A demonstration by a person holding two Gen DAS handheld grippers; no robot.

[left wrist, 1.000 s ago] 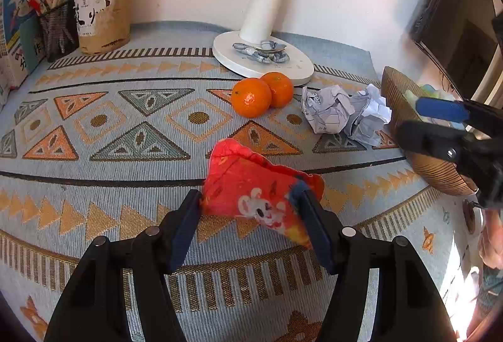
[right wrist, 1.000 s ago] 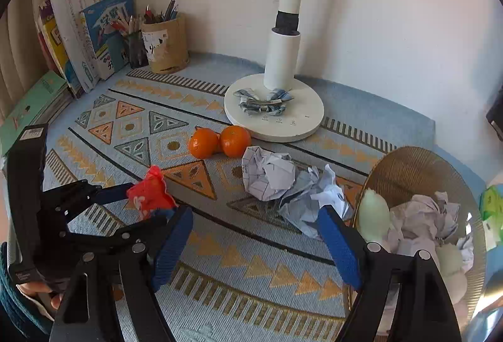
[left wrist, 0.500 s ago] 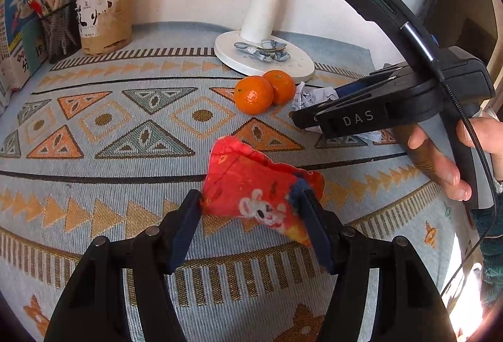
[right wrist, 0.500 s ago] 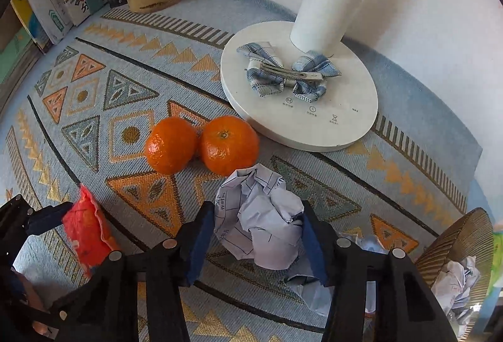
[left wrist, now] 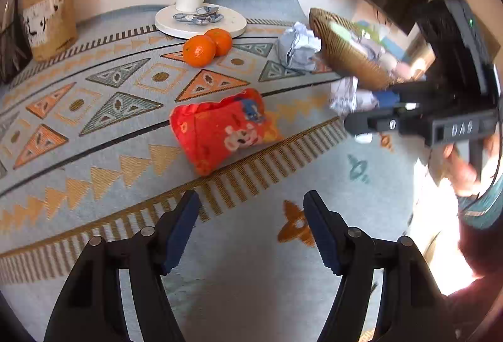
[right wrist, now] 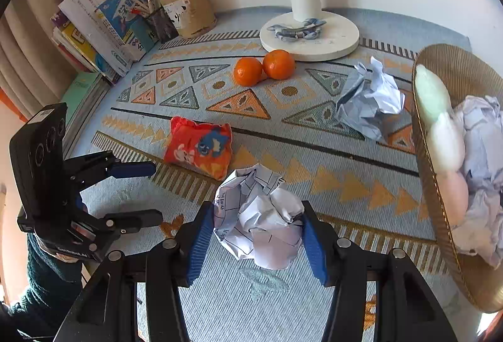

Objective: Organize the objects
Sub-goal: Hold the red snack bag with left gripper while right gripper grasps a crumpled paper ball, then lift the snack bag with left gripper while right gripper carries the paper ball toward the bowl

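Note:
A red snack bag [left wrist: 223, 128] [right wrist: 199, 147] lies on the patterned cloth, just ahead of my left gripper [left wrist: 250, 195] [right wrist: 154, 191]. That gripper's jaws are opening, with nothing between them. My right gripper [right wrist: 256, 210] [left wrist: 361, 109] is shut on a crumpled paper ball [right wrist: 261, 216] [left wrist: 345, 96], held above the cloth near the front. A second crumpled paper ball [right wrist: 371, 103] [left wrist: 297, 46] rests beside a woven basket [right wrist: 440, 65] [left wrist: 342, 49] on the right. The basket holds more crumpled paper and pale rounded objects.
Two oranges [right wrist: 248, 71] [right wrist: 279, 64] sit in front of a white lamp base [right wrist: 339, 40] that has a checked hair clip on it. A brown pen holder [right wrist: 188, 14] and leaning books [right wrist: 103, 18] stand at the back left. A hand holds each gripper.
My left gripper has let go of the red bag and drawn back from it. My right gripper shut on a paper ball and carried it toward the front, away from the other ball.

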